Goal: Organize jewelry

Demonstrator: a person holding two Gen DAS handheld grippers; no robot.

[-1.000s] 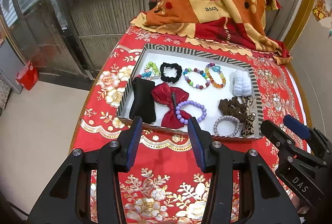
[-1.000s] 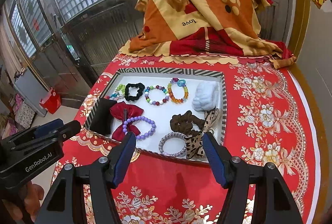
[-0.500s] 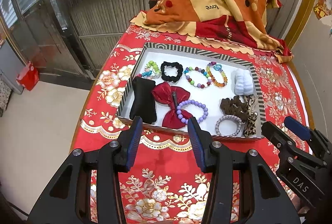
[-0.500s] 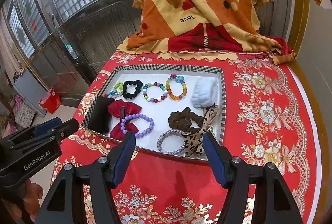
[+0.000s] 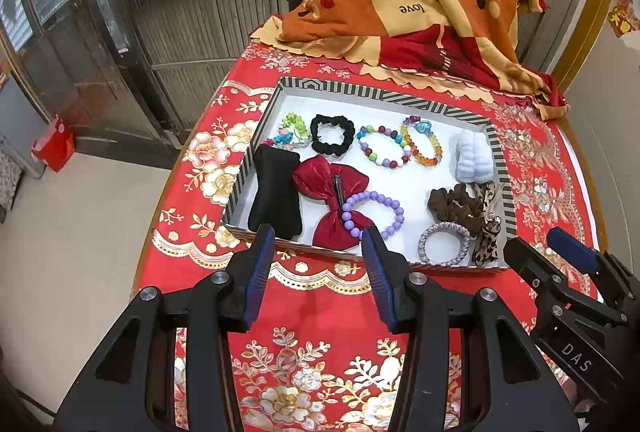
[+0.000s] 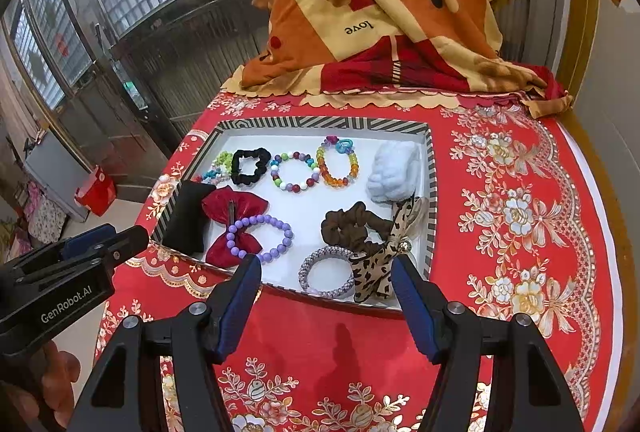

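Desk (image 5: 320,304) under red floral cloth, beneath both sets of fingers. Striped tray (image 5: 384,97) just beyond fingertips, resting on desk. Left gripper (image 5: 318,252): fingers apart, empty, before red bow (image 5: 328,188) and purple bead bracelet (image 5: 374,212). Right gripper (image 6: 326,284): fingers apart, empty, before silver bracelet (image 6: 326,272) and leopard-print tie (image 6: 376,268).

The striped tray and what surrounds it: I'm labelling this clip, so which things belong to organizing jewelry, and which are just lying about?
Part of the job:
striped-rim white tray
purple bead bracelet
multicoloured bead bracelet
amber bead bracelet
silver braided bracelet
red satin bow
black scrunchie
brown scrunchie

Lying about:
orange patterned blanket
red floral tablecloth
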